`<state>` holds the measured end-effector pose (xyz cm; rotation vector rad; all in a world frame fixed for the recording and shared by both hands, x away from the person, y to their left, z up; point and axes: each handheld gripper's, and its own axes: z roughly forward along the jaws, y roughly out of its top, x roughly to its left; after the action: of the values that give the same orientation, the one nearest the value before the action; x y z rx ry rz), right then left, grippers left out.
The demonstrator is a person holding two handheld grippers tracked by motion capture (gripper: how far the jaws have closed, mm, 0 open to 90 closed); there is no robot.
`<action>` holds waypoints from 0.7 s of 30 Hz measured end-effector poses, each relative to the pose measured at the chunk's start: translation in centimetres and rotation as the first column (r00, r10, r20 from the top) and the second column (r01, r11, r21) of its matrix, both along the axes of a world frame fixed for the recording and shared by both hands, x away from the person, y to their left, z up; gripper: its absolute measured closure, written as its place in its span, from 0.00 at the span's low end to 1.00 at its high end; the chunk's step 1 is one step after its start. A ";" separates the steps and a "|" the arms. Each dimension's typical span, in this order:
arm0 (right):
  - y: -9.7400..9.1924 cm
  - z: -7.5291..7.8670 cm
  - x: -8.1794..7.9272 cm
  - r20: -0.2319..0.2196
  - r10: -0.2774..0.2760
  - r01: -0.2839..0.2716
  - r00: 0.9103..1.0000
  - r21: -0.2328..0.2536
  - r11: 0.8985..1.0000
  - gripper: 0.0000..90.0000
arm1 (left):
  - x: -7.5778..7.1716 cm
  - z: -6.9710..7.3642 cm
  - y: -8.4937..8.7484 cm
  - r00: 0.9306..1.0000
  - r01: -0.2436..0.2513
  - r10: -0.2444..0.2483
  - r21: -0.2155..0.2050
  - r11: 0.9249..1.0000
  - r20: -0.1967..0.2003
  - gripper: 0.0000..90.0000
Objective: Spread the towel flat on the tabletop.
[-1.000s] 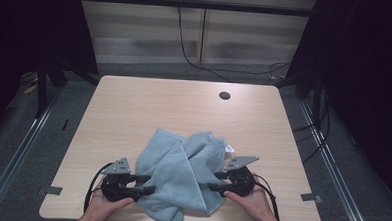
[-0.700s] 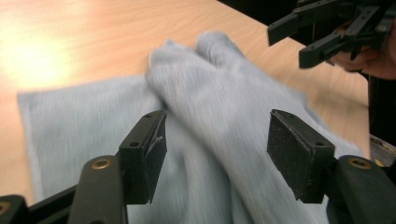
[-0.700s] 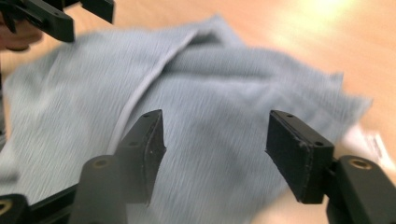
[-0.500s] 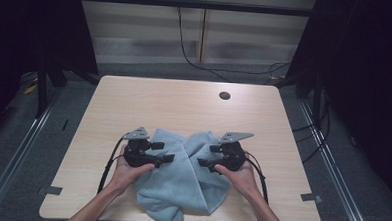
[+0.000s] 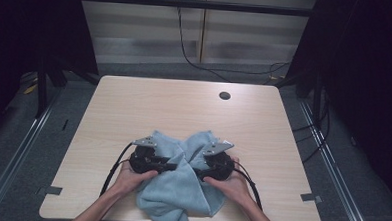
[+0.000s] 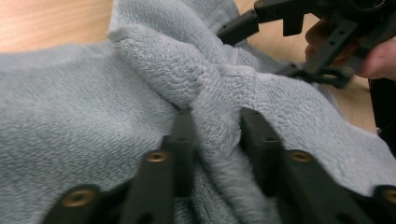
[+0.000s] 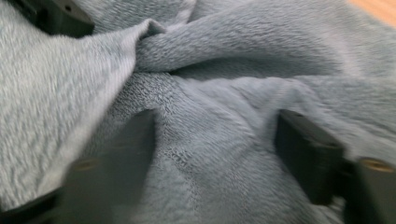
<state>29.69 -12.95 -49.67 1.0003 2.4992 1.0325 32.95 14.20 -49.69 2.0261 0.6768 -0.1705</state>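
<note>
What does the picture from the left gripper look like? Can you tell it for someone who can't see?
The left gripper pinches a raised fold of a fluffy light blue towel between its two black jaws, which have just been closing. Beyond the crumpled towel, the right gripper sits in a hand, with light wooden table behind.

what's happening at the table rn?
A person is working a crumpled grey-blue towel at the near edge of the table with two handheld grippers. The left gripper has just been closing and pinches a ridge of towel between its jaws. The right gripper has also been closing a little, but its jaws stand wide, with towel bulging between them and no firm pinch yet. Both meet at the towel's middle.
</note>
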 end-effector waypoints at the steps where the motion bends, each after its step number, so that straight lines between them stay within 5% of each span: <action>1: 0.0 0.1 -0.1 0.003 -0.007 0.007 1.000 -0.005 1.000 0.51 | 0.0 0.1 0.1 1.000 0.002 -0.002 -0.012 1.000 -0.001 0.85; 6: -0.5 0.7 0.0 0.010 -0.029 0.029 1.000 -0.007 1.000 0.88 | -0.2 0.8 0.6 1.000 -0.012 0.013 -0.026 1.000 0.022 0.89; 10: -1.5 0.8 0.2 -0.021 -0.048 0.049 0.999 0.037 0.998 0.93 | -0.2 1.4 1.4 0.998 -0.031 0.034 -0.055 0.998 0.047 0.90; 15: -3.0 1.8 0.6 0.013 -0.103 0.101 0.995 0.075 0.992 0.94 | 0.3 2.4 3.5 0.995 -0.076 0.082 -0.097 0.992 0.058 0.92; 19: -4.7 2.6 1.2 0.023 -0.179 0.175 0.984 0.122 0.977 0.95 | 0.7 3.3 4.9 0.989 -0.125 0.135 -0.144 0.982 0.064 0.92; 21: -5.4 3.4 1.6 0.040 -0.207 0.200 0.977 0.147 0.969 0.95 | 1.0 3.9 5.5 0.983 -0.159 0.173 -0.180 0.971 0.060 0.92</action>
<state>31.24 -18.36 -46.31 1.2227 2.2480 1.1682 33.98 19.75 -45.77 1.7901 0.7538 -0.0523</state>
